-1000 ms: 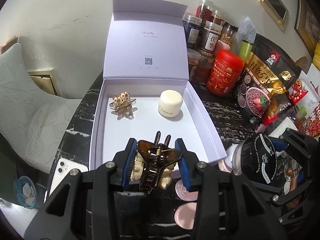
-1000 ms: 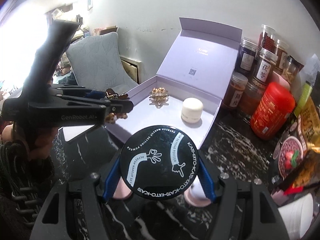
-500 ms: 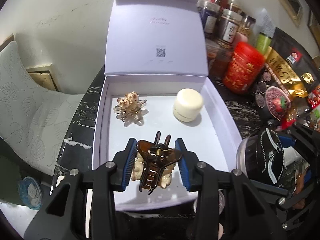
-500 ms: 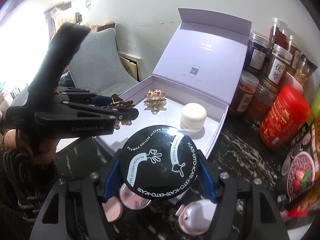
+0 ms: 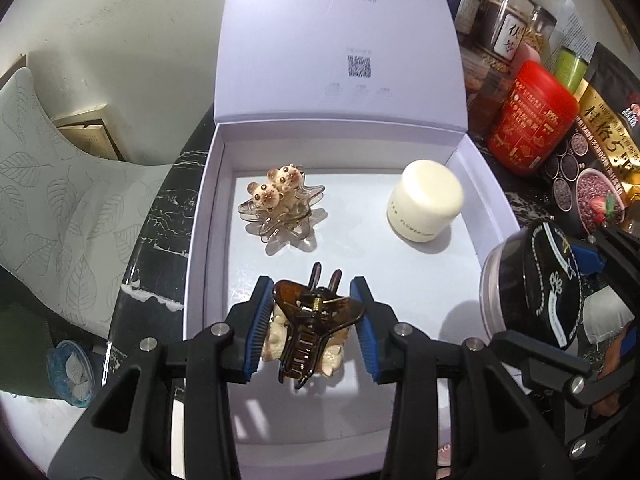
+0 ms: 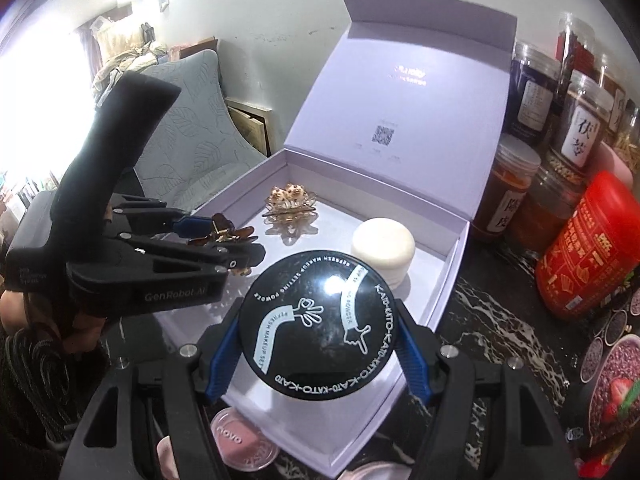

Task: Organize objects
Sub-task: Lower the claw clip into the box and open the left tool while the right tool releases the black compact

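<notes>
So the left gripper point(image 5: 314, 330) has its blue pads clamped on a brown tortoiseshell claw hair clip point(image 5: 316, 322) with cream-coloured trim underneath, teeth pointing down, held over the near part of the open lavender gift box point(image 5: 204, 240). The right gripper point(image 6: 316, 344) is squeezed onto a round black-lidded setting powder jar point(image 6: 318, 322) with white lettering around the rim, at the box's near right corner. Inside the box: a clear star-shaped hair clip with little bear figures point(image 5: 280, 206) and a cream cylindrical jar point(image 5: 426, 206), well apart. Only the right wrist view catches the pink round compacts point(image 6: 244, 438) on the black marble tabletop point(image 6: 472, 312); the left view shows the powder jar's translucent side.
</notes>
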`<act>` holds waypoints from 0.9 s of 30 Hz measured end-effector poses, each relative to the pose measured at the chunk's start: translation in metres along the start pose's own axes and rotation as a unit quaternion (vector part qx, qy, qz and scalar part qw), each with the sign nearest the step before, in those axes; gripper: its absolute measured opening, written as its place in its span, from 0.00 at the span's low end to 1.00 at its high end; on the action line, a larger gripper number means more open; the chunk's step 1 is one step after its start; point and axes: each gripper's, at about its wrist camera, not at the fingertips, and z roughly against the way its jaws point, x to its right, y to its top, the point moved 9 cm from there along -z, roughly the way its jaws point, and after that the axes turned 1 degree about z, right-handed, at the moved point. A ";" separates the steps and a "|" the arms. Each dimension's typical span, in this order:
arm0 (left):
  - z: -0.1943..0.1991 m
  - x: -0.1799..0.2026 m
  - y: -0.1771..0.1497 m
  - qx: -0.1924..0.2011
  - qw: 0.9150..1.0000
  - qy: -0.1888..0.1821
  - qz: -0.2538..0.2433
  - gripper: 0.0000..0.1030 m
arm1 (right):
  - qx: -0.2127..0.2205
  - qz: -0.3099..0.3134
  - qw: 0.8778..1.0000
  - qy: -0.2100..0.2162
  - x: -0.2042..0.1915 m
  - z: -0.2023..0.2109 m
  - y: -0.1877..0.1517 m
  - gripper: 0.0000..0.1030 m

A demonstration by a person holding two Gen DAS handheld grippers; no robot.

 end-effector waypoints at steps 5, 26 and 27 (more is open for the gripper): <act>-0.013 0.001 -0.002 -0.015 1.000 -0.010 0.002 0.37 | -0.014 -0.011 1.000 0.009 0.006 -0.015 0.001 0.68; -0.031 0.013 0.006 -0.039 0.999 -0.018 -0.029 0.37 | -0.075 0.007 0.997 0.031 0.006 -0.064 -0.011 0.68; -0.032 0.013 0.007 -0.040 0.999 -0.022 -0.027 0.37 | -0.076 0.005 0.997 0.032 0.006 -0.066 -0.010 0.68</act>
